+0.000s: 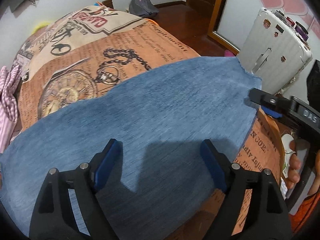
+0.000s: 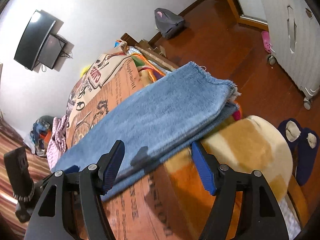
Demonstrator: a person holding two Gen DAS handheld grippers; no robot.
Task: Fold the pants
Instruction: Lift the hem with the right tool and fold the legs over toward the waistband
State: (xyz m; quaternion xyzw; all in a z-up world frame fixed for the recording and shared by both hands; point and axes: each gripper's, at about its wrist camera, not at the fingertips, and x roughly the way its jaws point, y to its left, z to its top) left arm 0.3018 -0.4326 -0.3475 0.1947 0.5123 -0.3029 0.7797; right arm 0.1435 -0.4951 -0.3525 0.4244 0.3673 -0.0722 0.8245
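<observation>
Blue denim pants (image 1: 140,116) lie flat across the bed's printed orange and beige cover (image 1: 124,46). In the left wrist view my left gripper (image 1: 160,143) hovers open over the denim with nothing between its fingers. My right gripper (image 1: 262,104) reaches in from the right at the pants' frayed hem end, with a hand (image 1: 294,164) behind it. In the right wrist view the pants (image 2: 160,116) lie folded lengthwise, frayed hems (image 2: 230,86) at the far end. The right gripper (image 2: 158,146) stands open astride the pants' near edge, its pads not pressing the cloth.
A white suitcase (image 1: 276,56) stands on the wood floor beside the bed. A grey backpack (image 2: 168,23) sits by the far wall and dark slippers (image 2: 300,140) lie on the floor. A pink striped cloth (image 1: 10,92) lies at the bed's left. A beige-orange blanket (image 2: 250,140) bulges beside the pants.
</observation>
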